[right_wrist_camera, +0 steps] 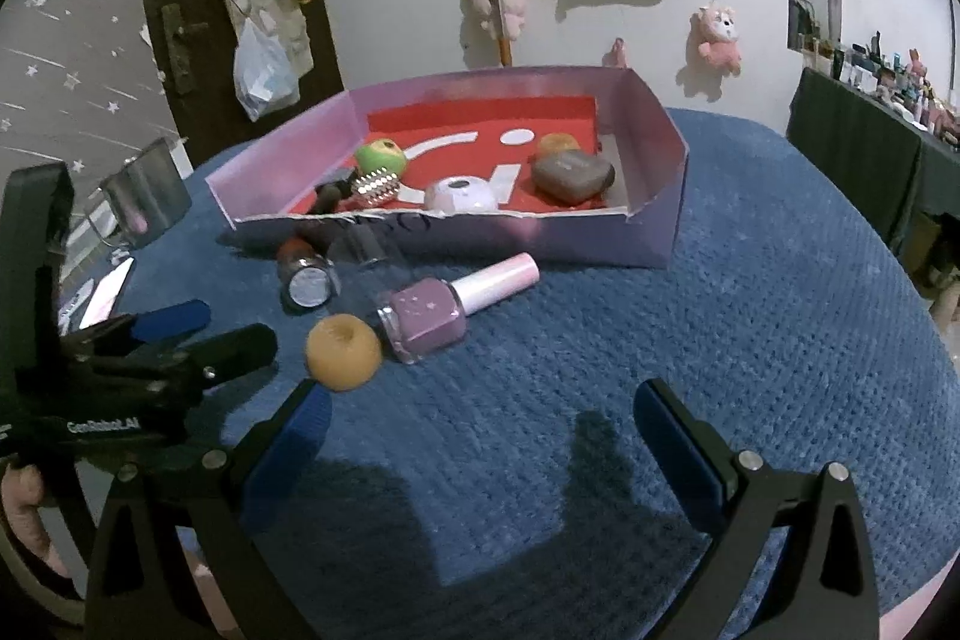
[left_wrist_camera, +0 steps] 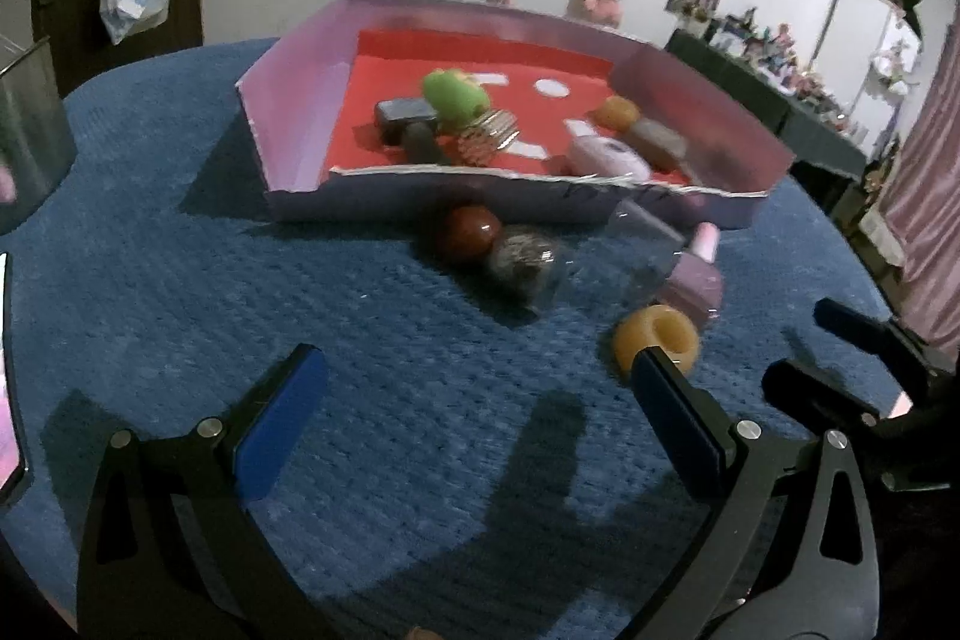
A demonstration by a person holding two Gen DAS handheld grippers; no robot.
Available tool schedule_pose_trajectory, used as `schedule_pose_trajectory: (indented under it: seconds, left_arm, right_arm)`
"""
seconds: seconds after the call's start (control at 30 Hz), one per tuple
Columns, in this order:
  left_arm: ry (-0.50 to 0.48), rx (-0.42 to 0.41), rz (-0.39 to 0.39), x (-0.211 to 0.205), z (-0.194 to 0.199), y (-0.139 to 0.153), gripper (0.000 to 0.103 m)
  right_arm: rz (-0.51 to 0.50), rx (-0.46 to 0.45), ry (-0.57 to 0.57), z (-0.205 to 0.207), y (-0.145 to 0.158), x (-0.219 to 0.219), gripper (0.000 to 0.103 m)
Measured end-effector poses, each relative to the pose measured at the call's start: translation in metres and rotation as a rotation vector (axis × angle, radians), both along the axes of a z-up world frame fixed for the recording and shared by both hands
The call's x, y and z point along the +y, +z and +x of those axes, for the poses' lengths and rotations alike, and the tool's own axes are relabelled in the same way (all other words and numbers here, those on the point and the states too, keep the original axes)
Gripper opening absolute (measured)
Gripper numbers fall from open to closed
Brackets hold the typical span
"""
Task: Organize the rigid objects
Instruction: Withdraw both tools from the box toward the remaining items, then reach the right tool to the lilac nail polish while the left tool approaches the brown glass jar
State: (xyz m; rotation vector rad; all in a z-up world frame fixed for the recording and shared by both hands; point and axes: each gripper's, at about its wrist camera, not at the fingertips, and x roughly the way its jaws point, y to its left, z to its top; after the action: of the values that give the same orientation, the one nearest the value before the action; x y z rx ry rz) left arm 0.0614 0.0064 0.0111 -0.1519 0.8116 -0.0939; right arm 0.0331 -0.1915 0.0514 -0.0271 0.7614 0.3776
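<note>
A lilac cardboard box (left_wrist_camera: 312, 112) (right_wrist_camera: 651, 220) with a red floor holds several small items: a green toy (left_wrist_camera: 453, 94) (right_wrist_camera: 379, 155), a grey case (right_wrist_camera: 573, 175), a pink round case (left_wrist_camera: 606, 157) (right_wrist_camera: 459, 195). On the blue cloth in front lie an orange ring-shaped bead (left_wrist_camera: 657, 340) (right_wrist_camera: 343, 351), a purple nail polish bottle (left_wrist_camera: 693, 280) (right_wrist_camera: 444, 313), a brown ball (left_wrist_camera: 471, 231) and a small jar (left_wrist_camera: 521, 263) (right_wrist_camera: 307, 283). My left gripper (left_wrist_camera: 480, 370) is open, its right finger next to the bead. My right gripper (right_wrist_camera: 483, 406) is open, empty, below the bottle.
A clear glass tumbler (left_wrist_camera: 639, 235) (right_wrist_camera: 366, 244) lies by the box front. A dark cup (right_wrist_camera: 144, 202) and a phone (right_wrist_camera: 108, 301) sit at the left edge. Blue cloth (right_wrist_camera: 660, 340) covers the round table. The left gripper shows in the right wrist view (right_wrist_camera: 180, 334).
</note>
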Motion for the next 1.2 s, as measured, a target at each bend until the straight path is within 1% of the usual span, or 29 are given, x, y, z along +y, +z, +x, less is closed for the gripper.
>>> schedule_pose_trajectory:
  seconds: [0.07,0.17,0.2,0.27,0.4,0.53,0.7,0.8,0.97,1.07,1.1,1.2]
  left_arm:
    - [0.004,0.011,0.012,0.001,0.005,0.000,0.103]
    - [0.012,0.025,0.069,-0.003,0.012,0.000,0.103]
    - [0.007,0.030,0.071,-0.003,0.013,0.000,0.103]
    - [-0.008,0.049,0.062,-0.004,0.018,0.001,0.103]
    - [-0.018,0.073,0.030,-0.001,0.029,0.005,0.103]
    - [-0.016,0.084,0.046,0.001,0.039,0.006,0.103]
    - [-0.054,0.104,0.042,-0.002,0.049,0.005,0.103]
    - [-0.078,0.110,0.064,-0.006,0.055,0.005,0.103]
    - [-0.110,0.114,0.068,-0.007,0.063,0.003,0.102]
    - [-0.120,0.105,0.067,-0.006,0.064,0.003,0.101]
    - [-0.121,0.104,0.064,-0.006,0.064,0.003,0.101]
    - [-0.137,0.089,0.054,-0.006,0.064,0.004,0.095]
  right_arm:
    - [-0.020,0.011,0.001,0.005,0.000,0.002,0.103]
    - [-0.062,0.009,0.007,0.013,0.003,0.006,0.103]
    - [-0.087,0.004,0.011,0.016,0.005,0.008,0.103]
    - [-0.109,0.007,0.021,0.023,0.007,0.011,0.103]
    - [-0.111,0.034,0.051,0.036,0.009,0.015,0.103]
    - [-0.128,0.044,0.071,0.045,0.008,0.022,0.103]
    - [-0.145,0.067,0.076,0.057,0.003,0.027,0.103]
    - [-0.153,0.075,0.081,0.061,0.000,0.030,0.103]
    - [-0.146,0.089,0.105,0.068,-0.002,0.033,0.101]
    - [-0.121,0.103,0.123,0.071,-0.004,0.033,0.095]
    - [-0.104,0.111,0.130,0.072,-0.004,0.032,0.092]
    - [-0.054,0.145,0.146,0.074,-0.007,0.031,0.084]
